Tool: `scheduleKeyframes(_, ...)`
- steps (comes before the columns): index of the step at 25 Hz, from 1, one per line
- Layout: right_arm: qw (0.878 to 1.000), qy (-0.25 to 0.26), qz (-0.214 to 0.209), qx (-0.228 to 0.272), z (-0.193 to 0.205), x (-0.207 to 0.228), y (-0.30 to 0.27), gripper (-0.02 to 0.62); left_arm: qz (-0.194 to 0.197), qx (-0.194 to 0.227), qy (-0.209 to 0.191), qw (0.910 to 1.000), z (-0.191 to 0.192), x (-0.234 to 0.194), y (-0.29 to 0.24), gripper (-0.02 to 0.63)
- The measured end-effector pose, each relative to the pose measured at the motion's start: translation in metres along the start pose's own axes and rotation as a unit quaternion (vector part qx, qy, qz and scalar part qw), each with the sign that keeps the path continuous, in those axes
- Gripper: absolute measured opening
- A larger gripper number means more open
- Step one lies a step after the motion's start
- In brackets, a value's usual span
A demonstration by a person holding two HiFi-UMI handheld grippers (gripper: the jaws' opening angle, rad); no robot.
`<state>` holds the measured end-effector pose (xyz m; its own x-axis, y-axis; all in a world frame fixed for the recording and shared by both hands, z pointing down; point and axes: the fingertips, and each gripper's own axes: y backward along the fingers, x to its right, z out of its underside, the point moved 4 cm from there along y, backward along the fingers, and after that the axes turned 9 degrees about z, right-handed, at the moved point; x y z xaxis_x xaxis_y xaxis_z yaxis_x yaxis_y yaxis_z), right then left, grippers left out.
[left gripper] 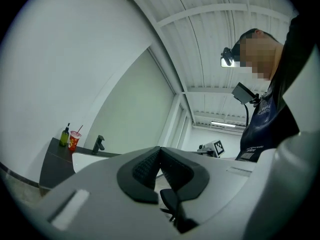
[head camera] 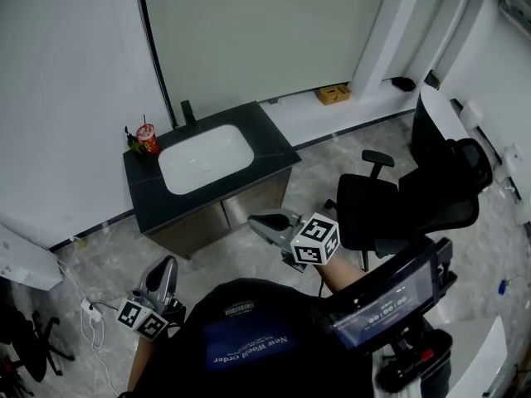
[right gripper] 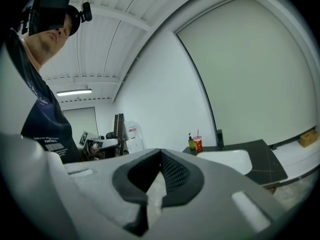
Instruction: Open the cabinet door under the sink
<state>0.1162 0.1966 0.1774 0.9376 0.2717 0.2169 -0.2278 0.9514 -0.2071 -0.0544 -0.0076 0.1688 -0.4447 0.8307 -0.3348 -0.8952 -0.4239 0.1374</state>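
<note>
The vanity has a dark counter (head camera: 274,142) with a white basin (head camera: 204,159), and two closed cabinet doors (head camera: 259,196) below it. My right gripper (head camera: 253,220) hovers just in front of the right-hand door, jaws shut and empty; in the right gripper view (right gripper: 160,151) the basin (right gripper: 227,160) lies to the right. My left gripper (head camera: 168,261) hangs lower left, short of the cabinet's left corner, shut with nothing in it. The left gripper view (left gripper: 160,148) shows the counter (left gripper: 52,161) at the left.
A faucet (head camera: 187,111), a red cup with a straw (head camera: 148,138) and a green bottle (head camera: 133,142) stand at the back of the counter. A black office chair (head camera: 398,206) is close on the right. A power strip with cable (head camera: 91,312) lies on the floor at left.
</note>
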Motion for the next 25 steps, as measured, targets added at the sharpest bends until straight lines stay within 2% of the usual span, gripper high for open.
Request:
scheduleKeyframes(7,1.000,-0.009,0.013,-0.007,-0.007,0.009,-0.044,0.000,0.008,-0.008,0.014,0.9998,-0.009,-0.055,-0.003,0.000)
scheduleKeyframes(13,1.000,-0.020,-0.005,-0.011,-0.013,0.057,-0.070,0.000,-0.013,-0.011,0.017,0.9997,-0.004,-0.082,-0.035,0.000)
scheduleKeyframes(16,0.999,-0.024,-0.033,-0.014,-0.015,0.093,-0.086,0.000,-0.042,-0.020,0.015,0.9988,0.000,-0.097,-0.063,0.002)
scheduleKeyframes(20,0.996,-0.023,-0.082,-0.030,-0.030,0.152,-0.106,0.000,-0.076,0.013,0.027,0.9967,-0.010,-0.102,-0.123,0.002)
scheduleKeyframes(23,0.993,-0.021,-0.112,-0.038,-0.044,0.194,-0.116,0.000,-0.101,-0.008,0.014,0.9948,0.002,-0.108,-0.160,0.000)
scheduleKeyframes(25,0.990,-0.021,-0.131,-0.042,-0.050,0.215,-0.124,0.000,-0.116,-0.002,0.012,0.9932,0.000,-0.110,-0.182,0.000)
